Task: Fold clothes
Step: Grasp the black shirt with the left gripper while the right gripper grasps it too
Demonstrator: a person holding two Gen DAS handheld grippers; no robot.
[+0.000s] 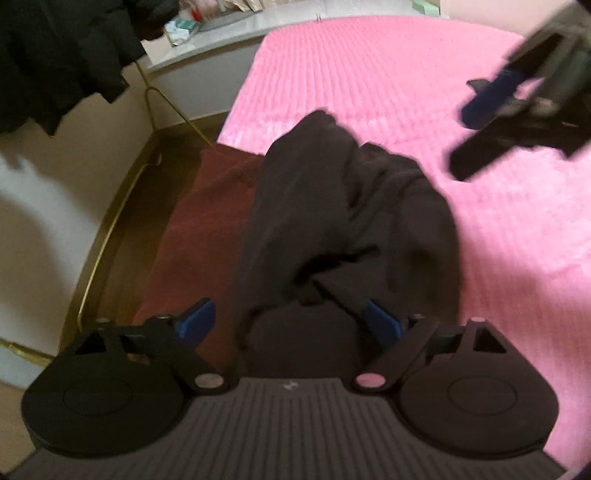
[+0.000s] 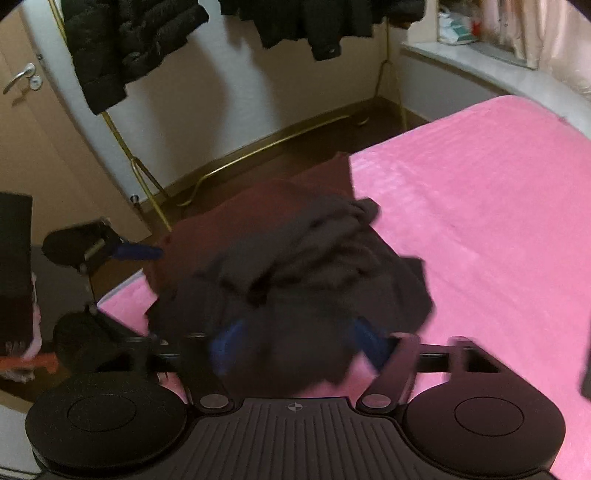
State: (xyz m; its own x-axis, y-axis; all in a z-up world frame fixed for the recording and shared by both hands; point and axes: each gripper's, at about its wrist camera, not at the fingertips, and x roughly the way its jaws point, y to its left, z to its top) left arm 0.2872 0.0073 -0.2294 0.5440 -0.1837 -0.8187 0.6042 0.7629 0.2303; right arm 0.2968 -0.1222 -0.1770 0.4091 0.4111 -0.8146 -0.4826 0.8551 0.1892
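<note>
A dark crumpled garment (image 1: 340,221) lies in a heap on the pink bed (image 1: 406,81), partly over a maroon cloth (image 1: 207,206). My left gripper (image 1: 291,321) is open, its blue pads wide apart, with the garment's near edge between them. My right gripper shows at the upper right of the left wrist view (image 1: 476,122), above the bed. In the right wrist view my right gripper (image 2: 295,343) is open over the same garment (image 2: 295,266), its blue fingers (image 2: 225,343) blurred at either side of the cloth. The left gripper (image 2: 136,253) appears at the left there.
Dark jackets (image 2: 125,48) hang on a gold rack (image 2: 144,177) by the wall beside the bed. A door with a handle (image 2: 20,79) is at the far left. A windowsill with clutter (image 1: 192,26) runs past the bed's far end. The pink bed (image 2: 480,192) extends to the right.
</note>
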